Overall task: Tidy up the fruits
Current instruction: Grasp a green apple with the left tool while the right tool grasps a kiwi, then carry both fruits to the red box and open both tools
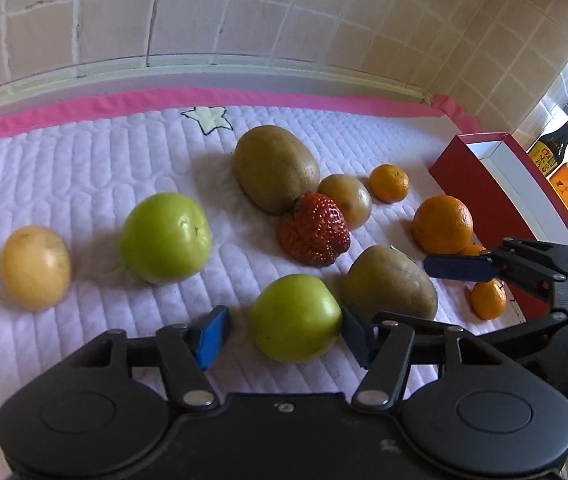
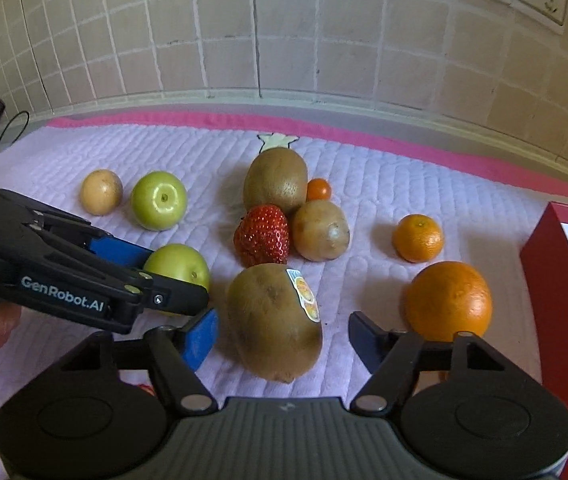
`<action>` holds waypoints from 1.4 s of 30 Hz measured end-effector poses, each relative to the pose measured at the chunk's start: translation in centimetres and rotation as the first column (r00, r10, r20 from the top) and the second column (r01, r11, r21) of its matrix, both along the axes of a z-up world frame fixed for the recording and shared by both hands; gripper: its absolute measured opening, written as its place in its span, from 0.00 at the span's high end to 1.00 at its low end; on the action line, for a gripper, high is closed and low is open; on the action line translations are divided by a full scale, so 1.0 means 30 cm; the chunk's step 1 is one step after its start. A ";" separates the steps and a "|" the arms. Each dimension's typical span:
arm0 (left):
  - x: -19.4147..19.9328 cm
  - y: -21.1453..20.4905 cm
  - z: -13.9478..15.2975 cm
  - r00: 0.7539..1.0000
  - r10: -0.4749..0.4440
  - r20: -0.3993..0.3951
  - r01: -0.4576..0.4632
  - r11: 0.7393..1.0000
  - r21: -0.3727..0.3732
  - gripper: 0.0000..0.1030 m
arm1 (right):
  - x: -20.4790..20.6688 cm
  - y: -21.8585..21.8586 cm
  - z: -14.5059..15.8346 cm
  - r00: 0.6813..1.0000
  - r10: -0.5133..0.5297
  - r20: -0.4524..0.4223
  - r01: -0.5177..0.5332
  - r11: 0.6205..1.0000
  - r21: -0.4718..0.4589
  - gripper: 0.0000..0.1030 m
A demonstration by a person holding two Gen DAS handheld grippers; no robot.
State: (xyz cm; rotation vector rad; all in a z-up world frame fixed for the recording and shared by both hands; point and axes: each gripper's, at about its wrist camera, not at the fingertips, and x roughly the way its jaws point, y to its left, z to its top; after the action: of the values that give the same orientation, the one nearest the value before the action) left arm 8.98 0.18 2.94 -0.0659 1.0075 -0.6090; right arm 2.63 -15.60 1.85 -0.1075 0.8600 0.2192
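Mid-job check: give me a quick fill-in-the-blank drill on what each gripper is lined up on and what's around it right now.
1. The left gripper straddles a green ____.
2. The right gripper straddles a kiwi bearing a ____.
3. The strawberry is ____ in colour.
4. At the mat's right edge stands a ____ box.

Missing words: apple; sticker; red; red

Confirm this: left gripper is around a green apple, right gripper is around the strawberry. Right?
Not quite. The left gripper does bracket a green apple, but the right gripper brackets the stickered kiwi, not the strawberry behind it, as the right wrist view shows.
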 end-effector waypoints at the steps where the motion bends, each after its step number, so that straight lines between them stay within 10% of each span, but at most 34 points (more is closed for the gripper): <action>1: 0.000 0.001 0.001 1.000 0.000 0.001 0.000 1.000 -0.002 0.32 | 0.005 0.000 -0.006 1.000 0.000 -0.004 0.000 1.000 -0.002 0.34; 12: -0.037 -0.020 0.039 0.998 0.024 0.059 -0.025 1.000 0.016 0.44 | 0.009 -0.001 -0.018 1.000 0.021 0.008 -0.021 0.999 0.031 0.47; 19: -0.094 -0.059 0.276 0.971 -0.005 0.239 0.003 1.000 0.005 0.44 | -0.076 -0.098 0.169 0.989 -0.050 0.138 0.032 0.992 0.124 0.47; 30: -0.054 -0.478 0.662 0.860 -0.194 0.472 0.283 0.951 -0.124 0.44 | -0.312 -0.506 0.544 0.801 -0.429 0.417 0.388 0.903 0.184 0.47; 36: 0.038 -0.784 0.572 0.858 -0.343 0.383 0.416 0.901 -0.124 0.44 | -0.388 -0.746 0.475 0.701 -0.643 0.309 0.606 0.765 0.219 0.47; 42: 0.055 -0.952 0.341 0.858 -0.466 0.215 0.486 0.872 -0.050 0.44 | -0.397 -0.849 0.270 0.693 -0.712 0.109 0.678 0.696 0.235 0.47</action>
State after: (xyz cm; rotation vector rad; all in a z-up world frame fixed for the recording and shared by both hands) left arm 10.62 -28.38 13.18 0.1589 0.7974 -1.1034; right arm -9.27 -41.07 9.95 0.3703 0.6281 -0.4400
